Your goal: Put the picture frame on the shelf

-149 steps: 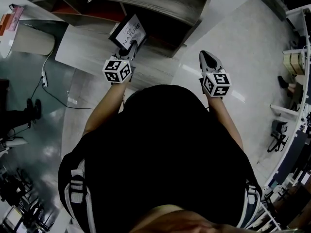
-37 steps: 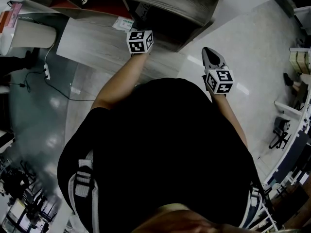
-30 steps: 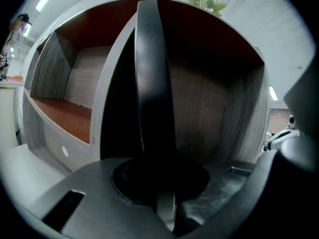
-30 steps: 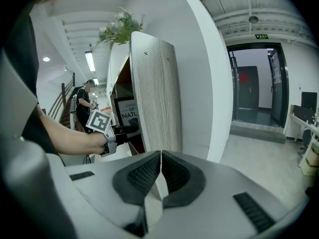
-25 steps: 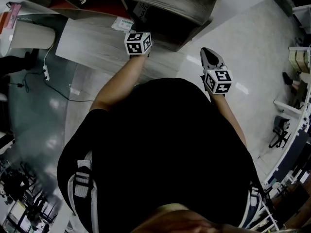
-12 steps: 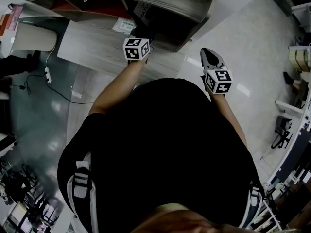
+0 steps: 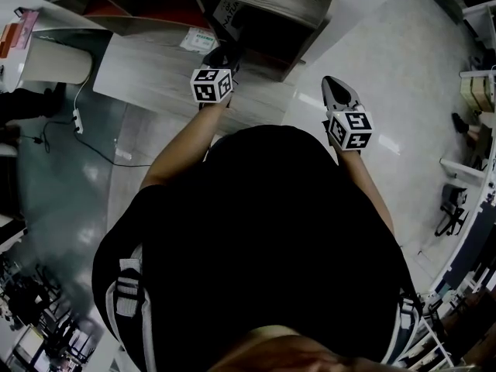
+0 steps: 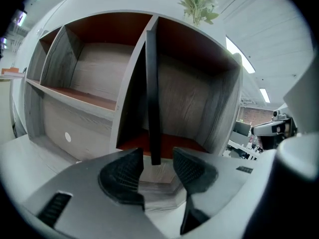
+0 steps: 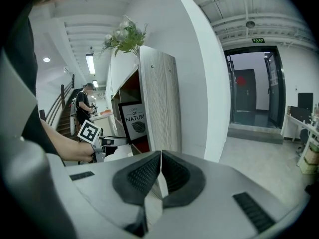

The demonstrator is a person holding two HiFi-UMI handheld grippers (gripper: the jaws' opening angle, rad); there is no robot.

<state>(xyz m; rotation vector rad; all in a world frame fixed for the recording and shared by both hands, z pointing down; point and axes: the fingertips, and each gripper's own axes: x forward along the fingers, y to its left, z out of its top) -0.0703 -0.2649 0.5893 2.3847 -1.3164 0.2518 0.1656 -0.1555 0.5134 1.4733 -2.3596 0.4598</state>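
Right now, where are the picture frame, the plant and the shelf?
picture frame [image 9: 133, 122], right gripper view, its printed front.
plant [image 9: 125, 36], right gripper view, its leaves.
shelf [image 9: 159, 98], right gripper view, its grey side panel.

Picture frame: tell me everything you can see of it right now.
The picture frame is a thin black rectangle around a white print with dark lettering and a leaf. It stands about upright on the reddish floor of the right-hand compartment of the grey wood shelf. The left gripper sees it edge-on as a narrow black bar. That gripper's jaws are open just in front of it and do not touch it. Its back is hidden.
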